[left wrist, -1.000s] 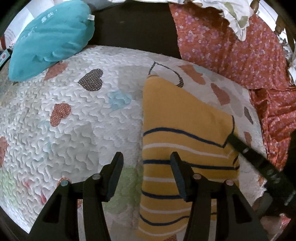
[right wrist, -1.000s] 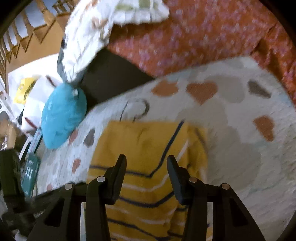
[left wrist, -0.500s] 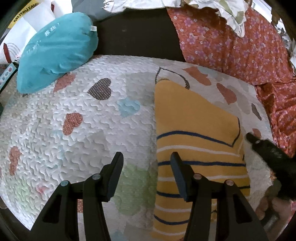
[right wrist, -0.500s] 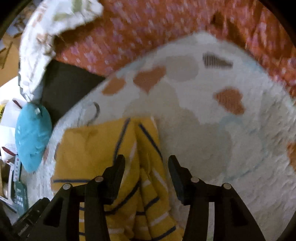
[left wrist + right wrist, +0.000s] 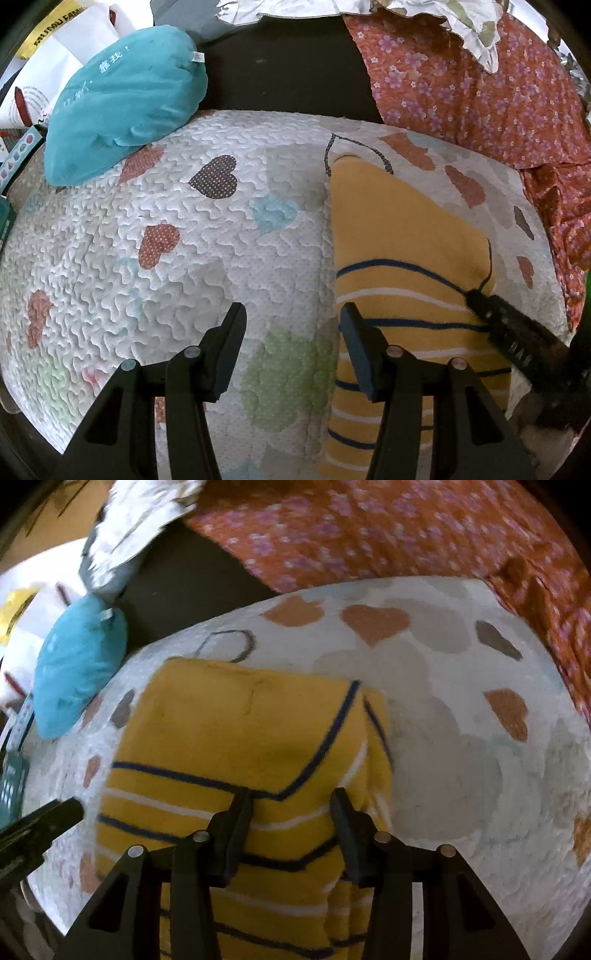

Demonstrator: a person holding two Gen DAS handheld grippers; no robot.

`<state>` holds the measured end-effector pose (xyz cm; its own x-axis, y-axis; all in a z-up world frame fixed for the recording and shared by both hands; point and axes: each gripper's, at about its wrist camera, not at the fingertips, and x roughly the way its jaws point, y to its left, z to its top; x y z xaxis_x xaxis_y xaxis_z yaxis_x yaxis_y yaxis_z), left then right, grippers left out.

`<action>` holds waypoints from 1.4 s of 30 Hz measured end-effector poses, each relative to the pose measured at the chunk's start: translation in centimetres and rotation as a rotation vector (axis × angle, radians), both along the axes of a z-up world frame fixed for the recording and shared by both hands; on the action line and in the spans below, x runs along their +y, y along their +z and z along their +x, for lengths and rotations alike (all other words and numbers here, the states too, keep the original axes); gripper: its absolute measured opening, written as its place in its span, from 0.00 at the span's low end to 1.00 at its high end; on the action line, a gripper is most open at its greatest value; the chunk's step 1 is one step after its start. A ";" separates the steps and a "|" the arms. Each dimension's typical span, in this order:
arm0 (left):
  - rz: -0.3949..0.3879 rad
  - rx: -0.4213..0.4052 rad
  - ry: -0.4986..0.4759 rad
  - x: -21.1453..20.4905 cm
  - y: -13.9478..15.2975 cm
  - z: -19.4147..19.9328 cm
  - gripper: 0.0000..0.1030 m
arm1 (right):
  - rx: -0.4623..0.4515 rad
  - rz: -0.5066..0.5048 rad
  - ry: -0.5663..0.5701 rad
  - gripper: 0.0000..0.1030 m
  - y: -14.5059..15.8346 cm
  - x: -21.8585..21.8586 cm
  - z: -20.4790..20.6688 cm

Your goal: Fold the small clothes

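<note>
Hovering over the quilt (image 5: pixel 207 236), my left claw (image 5: pixel 293 325) has its fingers apart, gripping nothing, its right finger at the garment's left edge. My right claw (image 5: pixel 291 812), also spread and empty, sits over the folded yellow striped garment (image 5: pixel 236 734). That garment lies flat on the heart-patterned quilt, with a teal cushion (image 5: pixel 122 96) well apart at the far left.
</note>
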<state>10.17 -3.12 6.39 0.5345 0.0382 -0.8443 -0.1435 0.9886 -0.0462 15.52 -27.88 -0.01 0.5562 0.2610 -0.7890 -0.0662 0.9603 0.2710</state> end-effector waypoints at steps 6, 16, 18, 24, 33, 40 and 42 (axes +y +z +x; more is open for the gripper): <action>0.018 -0.006 0.000 0.2 0.0 -0.3 0.54 | 0.017 0.013 -0.130 0.50 0.2 -3.0 0.3; 0.021 0.010 0.006 0.5 -0.3 -0.6 0.55 | 0.038 0.100 -0.192 0.51 0.4 -5.4 -0.4; 0.021 0.016 0.003 0.5 -0.5 -0.6 0.55 | 0.040 0.099 -0.192 0.51 0.4 -5.6 -0.5; 0.023 0.027 -0.007 0.1 -0.9 -0.6 0.55 | 0.042 0.101 -0.194 0.53 0.5 -6.0 -0.6; 0.033 0.037 -0.027 -0.7 -1.4 -0.7 0.57 | 0.036 0.079 -0.171 0.55 0.8 -6.5 -0.9; 0.033 0.042 -0.024 -1.1 -1.6 -0.5 0.57 | 0.044 0.072 -0.171 0.55 0.7 -7.3 -1.1; 0.034 0.042 -0.022 -1.1 -1.6 -0.5 0.57 | 0.045 0.070 -0.173 0.56 0.6 -7.7 -1.2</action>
